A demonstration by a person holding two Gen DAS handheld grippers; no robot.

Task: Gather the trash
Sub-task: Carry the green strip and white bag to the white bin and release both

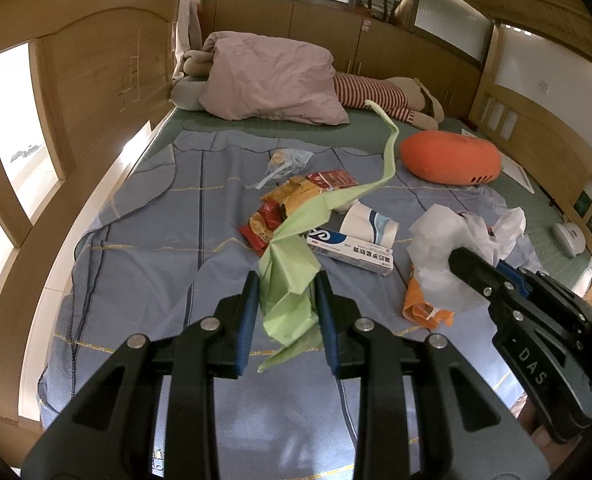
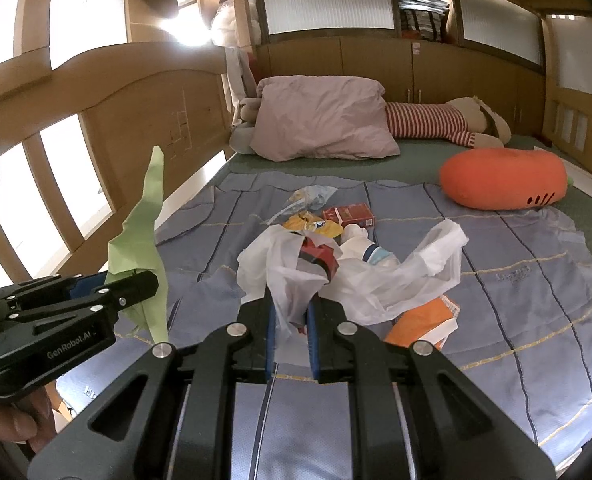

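Blue bedding [image 1: 144,240] covers a wooden bunk bed, and the trash lies in the middle of it. Left gripper [image 1: 284,284] is closed on a crumpled green bag [image 1: 292,268], one strip of it rising up. Right gripper [image 2: 292,308] is pressed tight on a white plastic bag [image 2: 359,280]. Between and behind them lie a paper cup [image 1: 367,224], a tube box [image 1: 351,252], snack wrappers [image 1: 280,208] and a red box [image 1: 331,179]. An orange wrapper [image 2: 423,320] lies under the white bag. Farther away are an orange cushion [image 1: 451,156] and a pink pillow [image 1: 276,80].
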